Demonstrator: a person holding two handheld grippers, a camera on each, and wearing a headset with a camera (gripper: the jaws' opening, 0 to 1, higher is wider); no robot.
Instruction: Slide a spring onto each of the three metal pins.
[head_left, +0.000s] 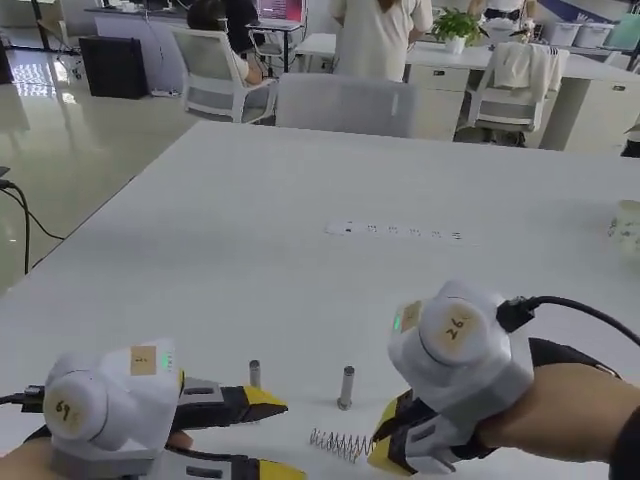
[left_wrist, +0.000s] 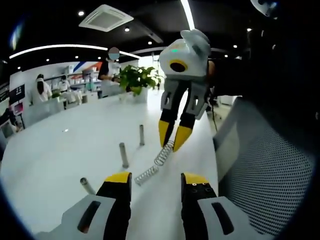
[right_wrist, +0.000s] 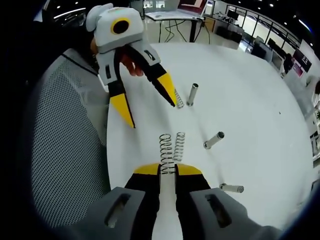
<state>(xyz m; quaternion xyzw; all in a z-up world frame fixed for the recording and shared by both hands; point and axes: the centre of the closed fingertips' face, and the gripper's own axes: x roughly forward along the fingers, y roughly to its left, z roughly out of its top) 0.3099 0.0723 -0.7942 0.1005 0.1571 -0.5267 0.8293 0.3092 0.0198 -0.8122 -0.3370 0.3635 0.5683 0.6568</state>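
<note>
Beyond the upright pin (head_left: 346, 388) the worktop (head_left: 300, 200) lies open. Nearer than the pin, a spring (head_left: 335, 443), the left tool (head_left: 272, 437) and right tool (head_left: 383, 437) crowd the edge.

**A:** How's the light where you are?

**B:** Bright and even in my head view. The white table (head_left: 300, 220) is almost washed out, shadows are faint, and the glossy floor (head_left: 40, 100) throws back glare at the left.

**A:** And the gripper views?

**B:** Dimmer. The strip light (left_wrist: 188, 15) and ceiling spots (left_wrist: 81, 13) blow out, straight edges bow, and the margins go soft. The spring (right_wrist: 167, 150) pinched in my right gripper (right_wrist: 167, 167) reads sharp.
</note>
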